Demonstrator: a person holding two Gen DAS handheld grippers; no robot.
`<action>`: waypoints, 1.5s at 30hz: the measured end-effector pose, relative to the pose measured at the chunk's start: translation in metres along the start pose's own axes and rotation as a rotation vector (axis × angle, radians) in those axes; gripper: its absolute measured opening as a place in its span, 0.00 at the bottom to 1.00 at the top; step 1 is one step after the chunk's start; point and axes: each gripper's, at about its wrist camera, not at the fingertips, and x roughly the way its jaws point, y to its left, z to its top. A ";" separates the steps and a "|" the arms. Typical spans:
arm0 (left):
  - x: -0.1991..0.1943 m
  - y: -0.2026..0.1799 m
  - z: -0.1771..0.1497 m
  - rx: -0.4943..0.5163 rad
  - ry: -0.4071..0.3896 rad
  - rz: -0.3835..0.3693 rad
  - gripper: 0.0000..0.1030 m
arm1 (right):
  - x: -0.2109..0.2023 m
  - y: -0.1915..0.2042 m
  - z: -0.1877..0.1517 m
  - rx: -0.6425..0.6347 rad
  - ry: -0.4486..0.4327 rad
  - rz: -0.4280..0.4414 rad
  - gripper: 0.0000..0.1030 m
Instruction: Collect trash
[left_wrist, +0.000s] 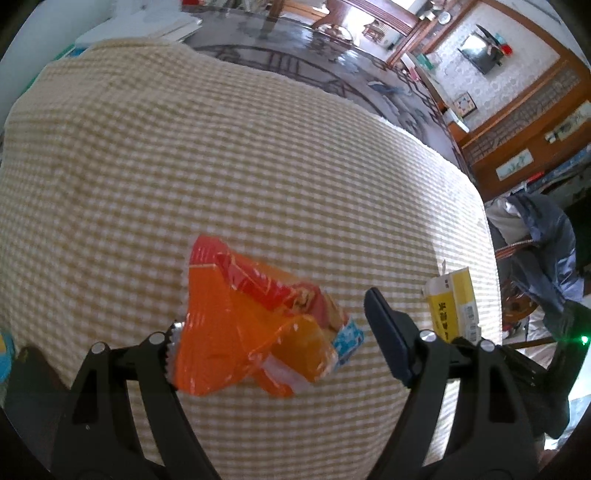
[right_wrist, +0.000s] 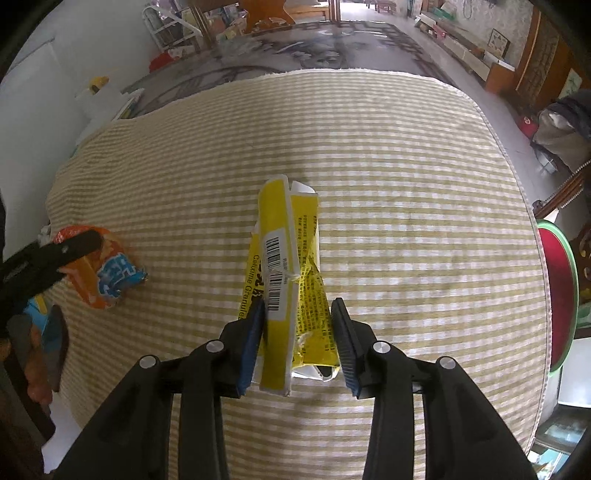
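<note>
An orange and red snack wrapper (left_wrist: 258, 325) lies on the checked tablecloth (left_wrist: 221, 166). My left gripper (left_wrist: 284, 314) is open around it: the right finger (left_wrist: 388, 332) stands just clear of it, and the left one is hidden under the foil. In the right wrist view the same wrapper (right_wrist: 107, 273) lies at the left, with a left finger (right_wrist: 74, 247) over it. A crushed yellow medicine carton (right_wrist: 291, 273) with a barcode sits in my right gripper (right_wrist: 298, 306), whose pads touch both its sides. This carton (left_wrist: 454, 306) also shows near the table's right edge.
The cloth-covered table (right_wrist: 406, 166) drops off at its far and right rims. A red and green round item (right_wrist: 557, 295) sits past the right rim. A blue jacket (left_wrist: 543, 240) hangs on a chair beside the table. Something blue and orange (right_wrist: 40, 317) lies below the left edge.
</note>
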 end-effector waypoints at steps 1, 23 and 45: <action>0.001 -0.003 0.003 0.010 -0.005 -0.010 0.75 | 0.000 0.000 -0.001 -0.002 0.001 0.001 0.37; 0.009 -0.001 -0.011 0.000 0.004 0.000 0.54 | -0.013 -0.011 0.006 0.064 -0.041 0.005 0.72; -0.064 -0.051 -0.002 0.175 -0.219 -0.017 0.52 | 0.010 -0.005 0.013 0.048 0.008 0.012 0.77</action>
